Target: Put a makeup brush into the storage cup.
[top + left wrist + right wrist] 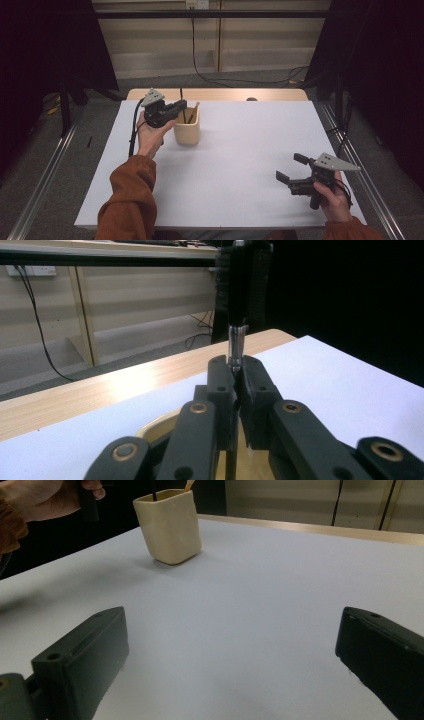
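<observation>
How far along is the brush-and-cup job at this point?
Done: a wooden-handled brush already leans inside the beige cup. In hand: the left claw is shut on the black brush, held upright over the cup's mouth with its lower end inside. Left: letting go of it. The right claw rests open on the white table.

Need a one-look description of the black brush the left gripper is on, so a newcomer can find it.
Start at the white table and go to the cream cup near its far left. The left gripper is shut on the black brush, which stands upright out of the cup. Its neighbour in the cup, the wooden-handled brush, is pale and leans, while this one is black with a silver ferrule.
</observation>
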`<state>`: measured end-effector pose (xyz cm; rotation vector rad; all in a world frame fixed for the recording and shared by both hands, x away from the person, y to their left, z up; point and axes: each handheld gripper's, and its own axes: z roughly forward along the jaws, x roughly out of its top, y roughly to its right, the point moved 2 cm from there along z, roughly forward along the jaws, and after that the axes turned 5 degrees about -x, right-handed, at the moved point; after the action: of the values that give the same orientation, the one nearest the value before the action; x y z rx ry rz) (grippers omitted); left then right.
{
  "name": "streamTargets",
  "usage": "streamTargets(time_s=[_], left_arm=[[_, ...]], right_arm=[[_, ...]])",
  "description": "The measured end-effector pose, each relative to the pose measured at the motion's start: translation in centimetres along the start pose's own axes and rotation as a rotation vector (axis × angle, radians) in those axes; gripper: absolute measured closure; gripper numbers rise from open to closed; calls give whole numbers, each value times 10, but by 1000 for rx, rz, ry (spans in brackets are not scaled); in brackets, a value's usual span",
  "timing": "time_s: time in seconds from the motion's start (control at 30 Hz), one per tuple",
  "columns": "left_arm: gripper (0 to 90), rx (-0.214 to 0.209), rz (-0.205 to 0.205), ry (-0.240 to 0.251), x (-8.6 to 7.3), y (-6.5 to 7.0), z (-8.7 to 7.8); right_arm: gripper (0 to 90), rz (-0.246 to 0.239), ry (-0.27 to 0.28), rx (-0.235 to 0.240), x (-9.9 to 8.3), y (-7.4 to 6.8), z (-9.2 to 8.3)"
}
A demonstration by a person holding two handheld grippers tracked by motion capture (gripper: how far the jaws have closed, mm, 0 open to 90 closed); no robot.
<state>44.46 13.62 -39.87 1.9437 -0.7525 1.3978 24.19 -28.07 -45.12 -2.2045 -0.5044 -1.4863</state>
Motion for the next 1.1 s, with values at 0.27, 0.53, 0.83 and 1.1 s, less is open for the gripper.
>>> streamTargets(time_s=[0.27,0.53,0.83,1.1], left_arm=[[611,7,-21,3,-2,-2,3],[344,38,-36,15,-1,-2,4],[85,29,-55,36,0,-3,2],[40,14,-21,42,4,-1,-4]], right_arm=[[0,0,3,0,0,1,0],[0,3,5,-1,0,1,0],[1,10,3,1,-1,3,0],[1,7,4,6,0,2,2]])
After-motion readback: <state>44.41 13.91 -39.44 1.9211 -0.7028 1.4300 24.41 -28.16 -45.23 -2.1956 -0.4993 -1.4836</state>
